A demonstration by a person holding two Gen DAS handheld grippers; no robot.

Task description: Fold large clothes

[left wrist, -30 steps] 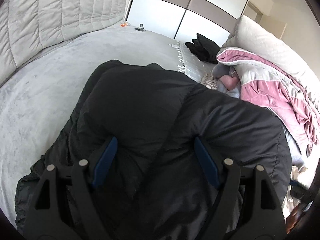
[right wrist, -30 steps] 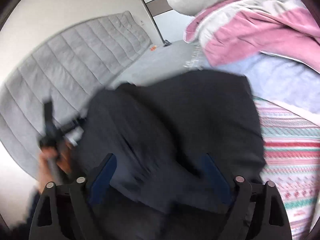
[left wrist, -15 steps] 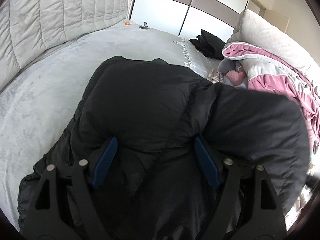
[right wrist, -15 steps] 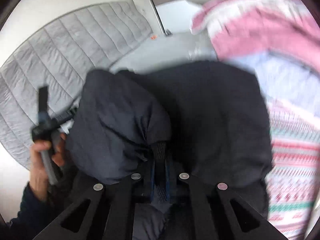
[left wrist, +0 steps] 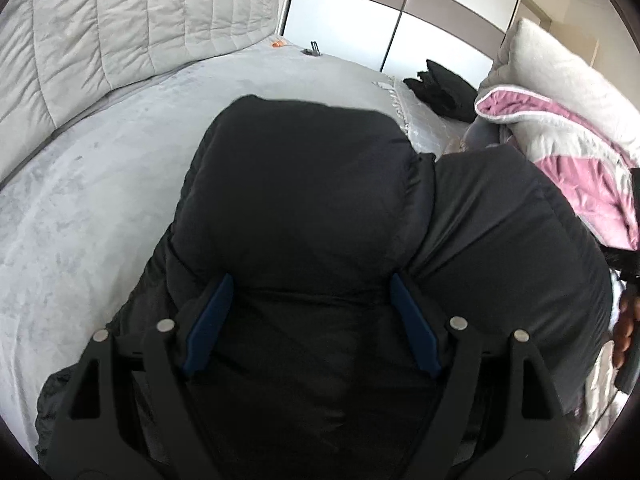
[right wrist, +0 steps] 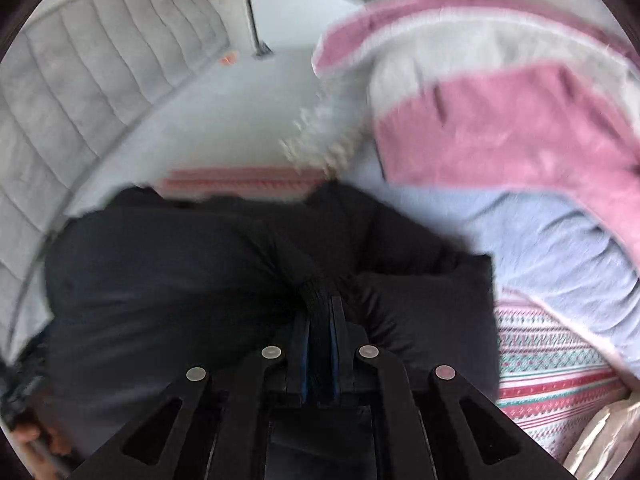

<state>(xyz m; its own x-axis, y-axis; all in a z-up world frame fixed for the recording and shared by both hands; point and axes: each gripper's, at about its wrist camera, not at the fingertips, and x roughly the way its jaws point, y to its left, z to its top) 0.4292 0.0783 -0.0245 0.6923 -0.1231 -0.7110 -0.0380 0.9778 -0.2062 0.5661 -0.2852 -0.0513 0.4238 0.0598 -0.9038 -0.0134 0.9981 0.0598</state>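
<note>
Right wrist view, right gripper [right wrist: 320, 316] clamped on black jacket [right wrist: 168, 280], left gripper [left wrist: 310, 300] spread wide

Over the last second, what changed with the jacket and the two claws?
The right claw closed on a ribbed edge of the black puffer jacket and is pulling it; the jacket's right side bunched up. The left claw stayed open over the jacket.

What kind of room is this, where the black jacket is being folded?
Most likely a bedroom. The black jacket lies on a grey bed with a quilted headboard, a wardrobe with sliding doors stands behind, and a pink and grey blanket is piled beside it.
</note>
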